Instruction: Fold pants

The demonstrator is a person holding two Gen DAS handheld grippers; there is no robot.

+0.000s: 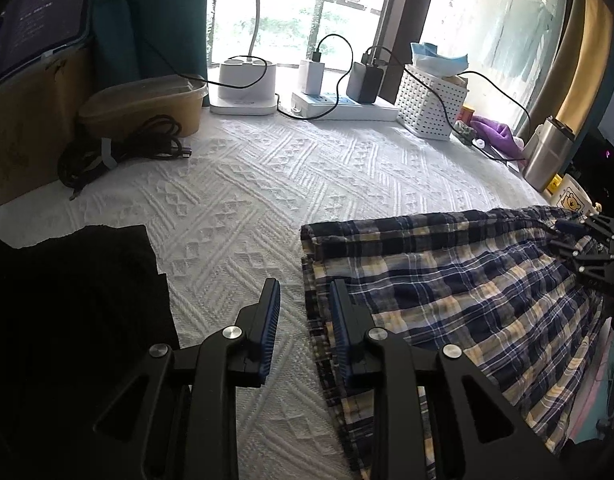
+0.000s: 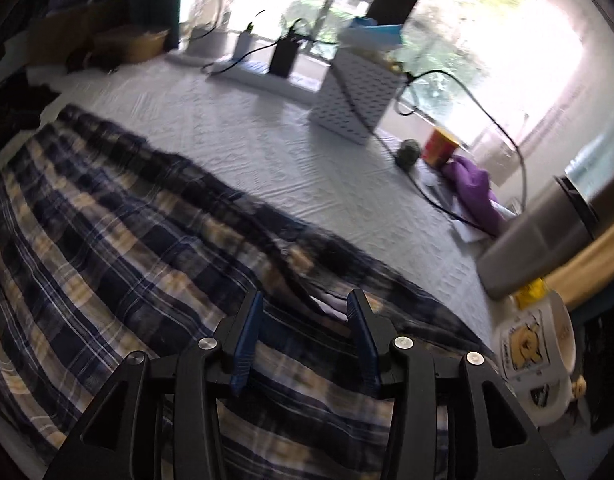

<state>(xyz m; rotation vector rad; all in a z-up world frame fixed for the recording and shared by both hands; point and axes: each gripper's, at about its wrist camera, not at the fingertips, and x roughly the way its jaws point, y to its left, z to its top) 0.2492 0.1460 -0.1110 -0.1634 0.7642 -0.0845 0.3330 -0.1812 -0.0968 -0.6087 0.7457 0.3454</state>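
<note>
The pants (image 1: 447,292) lie flat on the white bedspread (image 1: 235,184), already doubled into a plaid band whose long axis runs across the left wrist view from 9 to 3 o'clock. Its left end is a folded edge just at 1 o'clock of the left gripper (image 1: 305,312). Those jaws stand a little apart with nothing between them: one finger sits over bare bedspread, the other over the cloth's edge, so this gripper straddles the end of the band.

At the other end, near 3 o'clock in that view, is the right gripper (image 2: 307,328). Its own blurred view shows the jaws apart over the plaid, a dark drawstring or waist seam running up between them toward 11 o'clock; the pads do not seem to press on cloth.

Each gripper is thus at one end, so the next fold likely brings one end over the other along that axis. A black garment (image 1: 75,300) lies at 9 o'clock, well clear; a mug (image 2: 535,344) and flask (image 2: 547,236) crowd the right end.
</note>
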